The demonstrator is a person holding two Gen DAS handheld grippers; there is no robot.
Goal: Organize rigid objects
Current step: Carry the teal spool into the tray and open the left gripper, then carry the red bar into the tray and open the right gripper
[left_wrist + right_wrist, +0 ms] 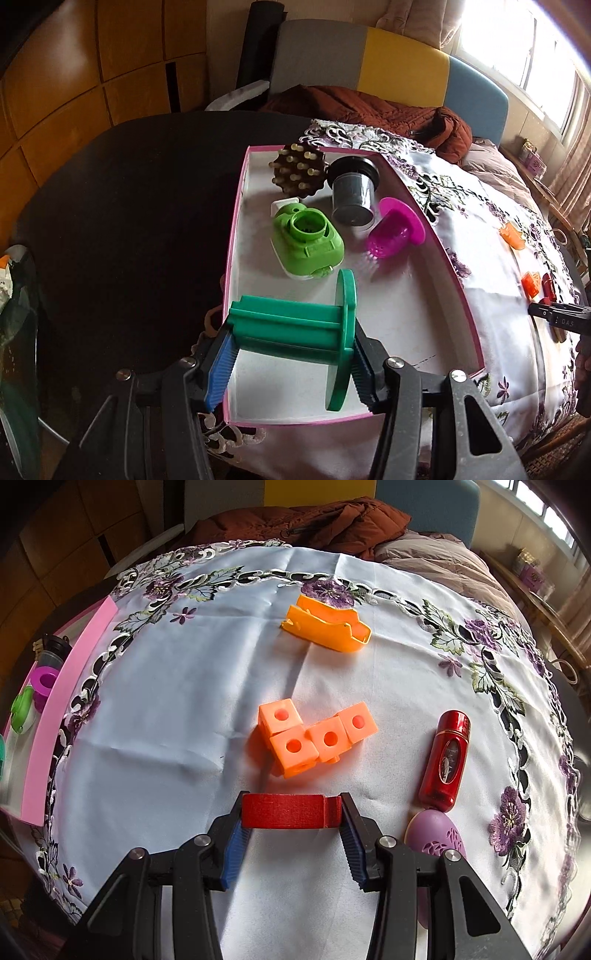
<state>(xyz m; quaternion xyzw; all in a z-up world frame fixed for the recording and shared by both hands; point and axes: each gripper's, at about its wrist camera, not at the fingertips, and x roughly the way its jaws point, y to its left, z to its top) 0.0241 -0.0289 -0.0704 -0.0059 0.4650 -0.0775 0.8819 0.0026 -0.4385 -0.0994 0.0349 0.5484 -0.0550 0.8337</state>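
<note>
My left gripper (291, 350) is shut on a green plastic spool (295, 328), held lengthwise over the near end of a pink-rimmed white tray (236, 221). In the tray lie a lime green tool (306, 243), a magenta strainer cup (395, 229), a dark clear cup (352, 192) and a brown studded massager (297, 170). My right gripper (291, 823) is shut on a red curved block (288, 810), just above the flowered tablecloth (166, 720). Ahead of it lie joined orange cubes (314, 738), an orange clip (328, 626), a red bottle (445, 760) and a purple egg (437, 834).
A dark round table (122, 206) lies under the cloth and tray. Behind it stands a grey, yellow and blue headboard (388, 59) with a brown jacket (369, 107). The other gripper (557, 317) shows at the right edge of the left wrist view.
</note>
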